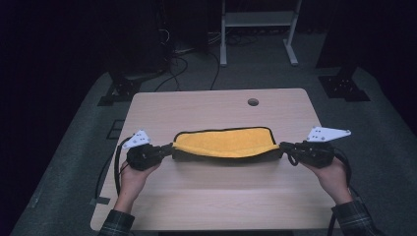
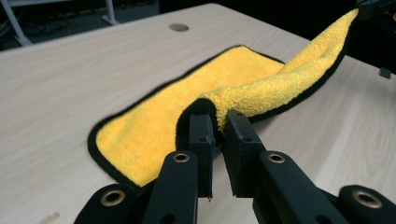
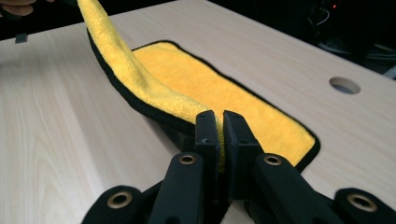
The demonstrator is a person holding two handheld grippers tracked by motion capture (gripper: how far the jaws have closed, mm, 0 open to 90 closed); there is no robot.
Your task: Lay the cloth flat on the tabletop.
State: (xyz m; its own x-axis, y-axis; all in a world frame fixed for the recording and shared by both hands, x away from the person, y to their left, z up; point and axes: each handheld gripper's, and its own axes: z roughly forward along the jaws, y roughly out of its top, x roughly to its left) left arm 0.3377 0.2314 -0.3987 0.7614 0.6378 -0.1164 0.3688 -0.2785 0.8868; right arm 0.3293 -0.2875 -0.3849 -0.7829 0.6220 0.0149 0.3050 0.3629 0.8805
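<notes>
While the yellow cloth (image 1: 223, 142) lies mid-table with its long axis left-right, the left gripper (image 1: 169, 149) and right gripper (image 1: 282, 147) each clamp 1 near corner, raising the near edge; the fold goes toward the far side.

Both forearms reach in from the desk's near edge, hands wide apart. The left gripper (image 1: 167, 149) and right gripper (image 1: 284, 146) point inward, jaws clamped together.
</notes>
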